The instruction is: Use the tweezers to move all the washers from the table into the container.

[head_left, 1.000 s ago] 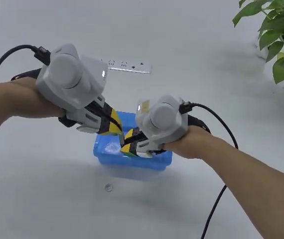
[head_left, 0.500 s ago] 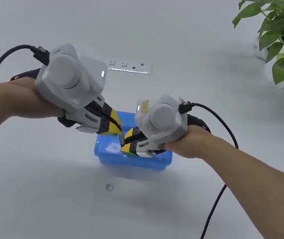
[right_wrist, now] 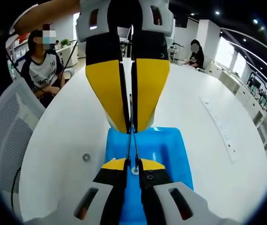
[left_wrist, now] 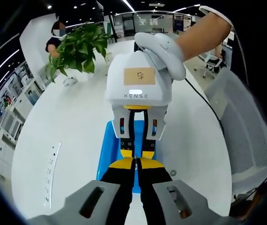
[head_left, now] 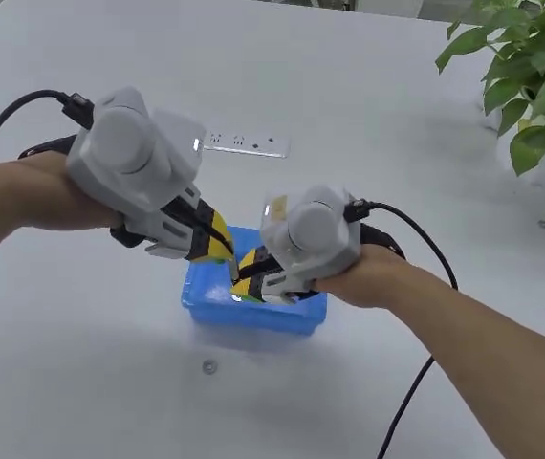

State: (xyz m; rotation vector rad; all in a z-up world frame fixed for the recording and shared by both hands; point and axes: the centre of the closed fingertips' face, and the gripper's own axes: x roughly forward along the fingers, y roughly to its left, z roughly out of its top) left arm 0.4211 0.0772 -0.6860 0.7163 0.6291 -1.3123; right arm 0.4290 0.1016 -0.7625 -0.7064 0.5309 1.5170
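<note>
Here, the left tool (head_left: pixel 219 241) is clamped shut on the upper end of the tweezers (right_wrist: pixel 132 140), which run down toward the right tool (head_left: pixel 247 278). That one's jaws are pinched in against the tweezers' legs near the tips. At the tips sits what looks like a held washer (right_wrist: pixel 135 171), over the inside of the blue container (head_left: pixel 282 317). A loose washer (head_left: pixel 209 366) lies on the surface (head_left: pixel 72 373) just in front of the container.

The risk, as I judge it, is at release. If the right tool lets go unevenly, the legs could spring and flick the washer over the low wall. A twist between the two hands could also slide the tweezers out of line.

Compared with half a second ago, the whole head view has shifted, which is the camera. The tools, container and loose washer keep the same relation to one another.
</note>
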